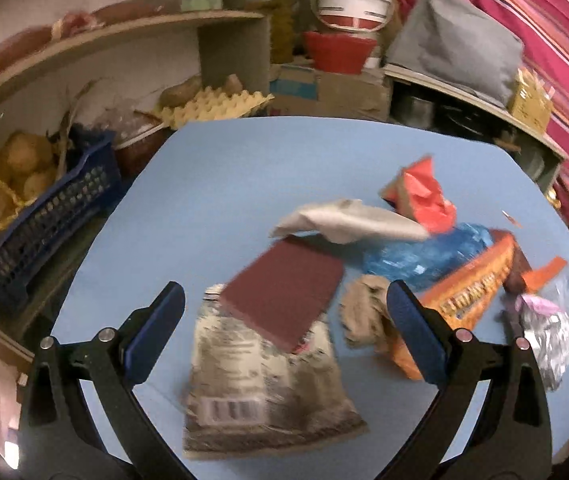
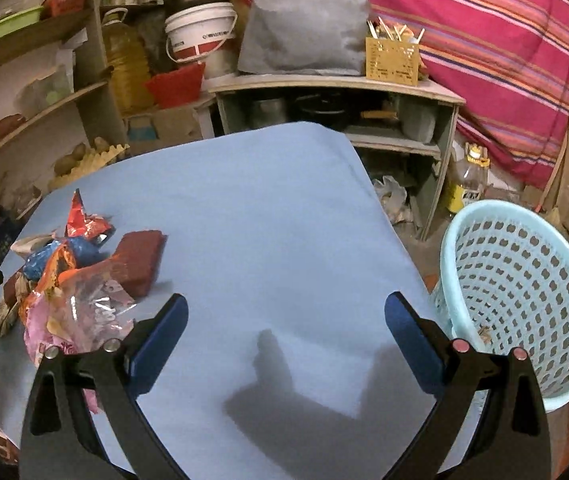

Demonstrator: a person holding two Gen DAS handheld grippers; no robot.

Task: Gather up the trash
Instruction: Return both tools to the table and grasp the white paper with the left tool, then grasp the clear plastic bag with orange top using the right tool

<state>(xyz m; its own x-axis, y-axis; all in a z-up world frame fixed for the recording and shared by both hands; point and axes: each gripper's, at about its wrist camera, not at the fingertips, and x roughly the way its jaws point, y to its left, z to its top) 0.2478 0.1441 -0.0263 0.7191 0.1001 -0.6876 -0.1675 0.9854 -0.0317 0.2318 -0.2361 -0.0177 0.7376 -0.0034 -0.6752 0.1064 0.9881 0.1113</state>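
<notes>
A pile of trash lies on the blue table [image 1: 224,168]. In the left wrist view my left gripper [image 1: 284,300] is open above a maroon card [image 1: 284,300] that rests on a grey printed packet [image 1: 260,392]. Beside them lie crumpled brown paper [image 1: 364,312], an orange wrapper [image 1: 472,284], a blue bag [image 1: 416,252], a white paper [image 1: 344,220], a red wrapper [image 1: 424,192] and a clear foil wrapper [image 1: 548,332]. My right gripper [image 2: 286,312] is open and empty over bare table [image 2: 264,220], right of the pile [image 2: 68,280]. A light blue basket [image 2: 524,304] stands off the table's right edge.
Shelves with buckets, bottles and an egg tray [image 1: 212,106] stand behind the table. A dark blue crate of potatoes [image 1: 32,224] sits at the left. A striped pink cloth [image 2: 464,40] hangs at the back right. A low shelf [image 2: 384,120] stands behind the basket.
</notes>
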